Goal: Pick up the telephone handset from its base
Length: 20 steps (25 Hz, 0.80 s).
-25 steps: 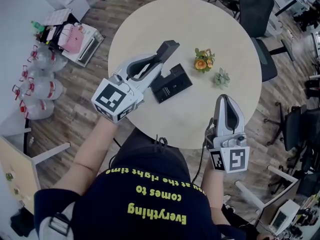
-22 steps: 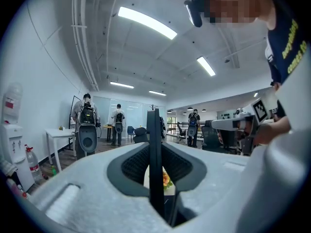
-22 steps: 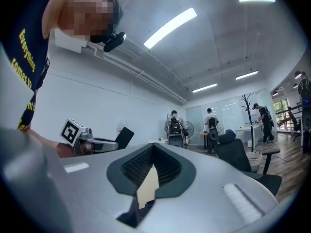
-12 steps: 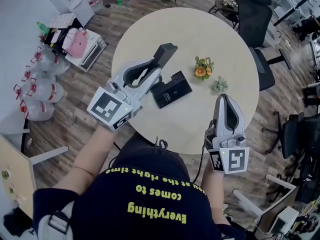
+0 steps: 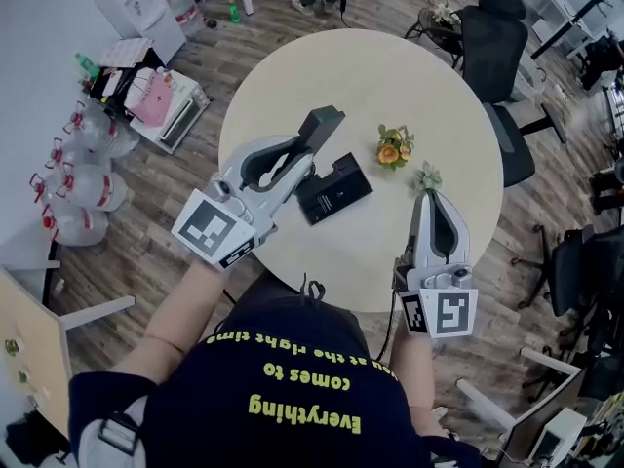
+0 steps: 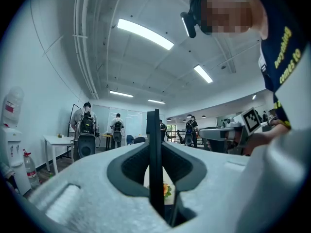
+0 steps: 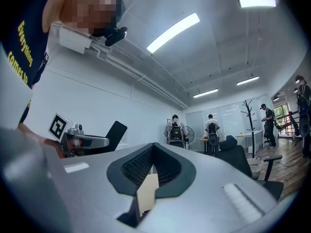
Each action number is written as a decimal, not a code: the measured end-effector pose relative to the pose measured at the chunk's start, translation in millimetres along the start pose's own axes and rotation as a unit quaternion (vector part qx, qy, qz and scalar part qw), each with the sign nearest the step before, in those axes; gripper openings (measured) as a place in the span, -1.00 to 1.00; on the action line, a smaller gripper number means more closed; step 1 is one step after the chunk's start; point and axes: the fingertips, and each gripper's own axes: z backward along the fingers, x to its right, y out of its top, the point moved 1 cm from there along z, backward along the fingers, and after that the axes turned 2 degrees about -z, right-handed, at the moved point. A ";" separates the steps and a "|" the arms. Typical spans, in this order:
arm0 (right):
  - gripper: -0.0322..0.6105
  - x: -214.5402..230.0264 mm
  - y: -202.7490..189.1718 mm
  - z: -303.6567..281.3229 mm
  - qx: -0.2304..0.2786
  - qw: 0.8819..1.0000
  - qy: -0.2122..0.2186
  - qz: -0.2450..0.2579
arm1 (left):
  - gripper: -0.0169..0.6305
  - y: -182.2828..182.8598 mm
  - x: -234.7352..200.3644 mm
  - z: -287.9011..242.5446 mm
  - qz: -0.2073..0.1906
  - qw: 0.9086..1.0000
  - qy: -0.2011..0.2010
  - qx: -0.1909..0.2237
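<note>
Hand-held gripper (image 5: pixel 303 155) on handset (image 5: pixel 323 125), "Everything" shirt (image 5: pixel 292 398)

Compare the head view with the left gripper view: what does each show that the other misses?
Head view only: the bare base on the round table, and the small succulent. Left gripper view only: the ceiling lights. Both: the black handset gripped in the left gripper's fingers, the orange flowers, and the right gripper.

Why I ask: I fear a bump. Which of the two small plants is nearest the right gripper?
The green succulent, just past the right gripper tip in the head view. The orange-flowered plant stands farther off, up and to the left.
</note>
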 end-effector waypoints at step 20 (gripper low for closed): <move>-0.87 4.5 -4.4 10.5 0.005 1.000 -0.016 -0.014 | -0.70 -5.8 9.7 0.9 0.001 1.000 -0.007 -0.010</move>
